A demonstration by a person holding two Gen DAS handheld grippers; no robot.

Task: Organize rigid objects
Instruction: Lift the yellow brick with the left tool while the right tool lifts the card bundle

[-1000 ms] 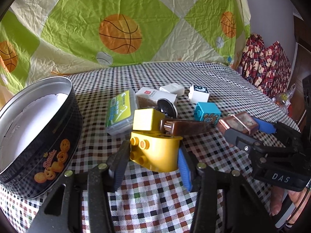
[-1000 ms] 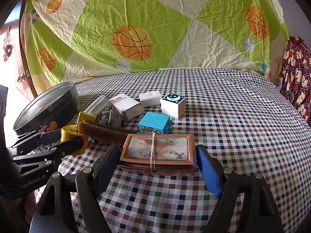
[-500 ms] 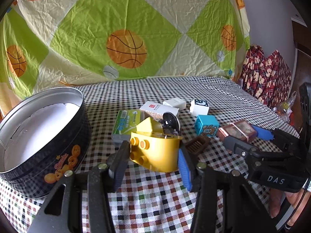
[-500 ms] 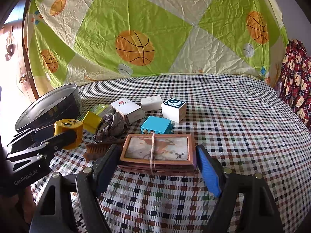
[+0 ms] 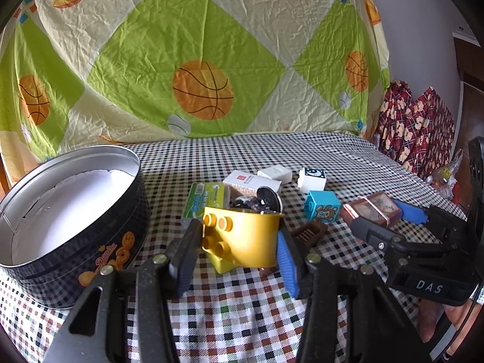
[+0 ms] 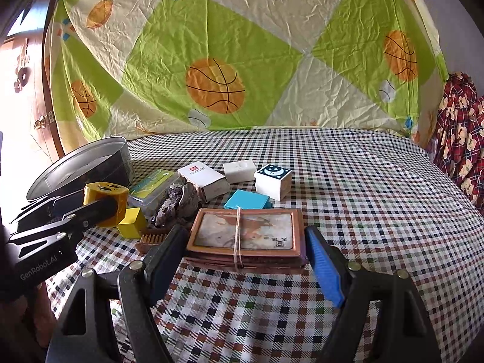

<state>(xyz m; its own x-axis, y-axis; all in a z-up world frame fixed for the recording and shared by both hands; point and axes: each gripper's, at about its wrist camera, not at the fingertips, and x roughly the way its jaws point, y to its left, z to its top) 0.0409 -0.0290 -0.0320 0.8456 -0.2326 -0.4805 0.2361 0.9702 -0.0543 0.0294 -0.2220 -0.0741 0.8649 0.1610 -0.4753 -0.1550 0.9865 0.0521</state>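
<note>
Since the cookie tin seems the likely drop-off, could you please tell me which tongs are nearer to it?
Left. The left tongs, gripping the yellow toy block, are right beside the cookie tin; the right tongs, around the brown box, sit beyond them.

Hidden from you, operator

The yellow brick (image 5: 242,239) covers most of the dark lump (image 5: 246,204) and small yellow block (image 5: 222,264); the tin (image 5: 90,242) runs off frame left.

Showing a yellow toy block (image 5: 242,242), sky-blue cube (image 5: 322,208), brown framed box (image 6: 245,236), black biscuit tin (image 5: 75,242) with orange cookie print, multicoloured checked table (image 6: 363,196), green-and-cream basketball-print sheet (image 6: 227,60)
</note>
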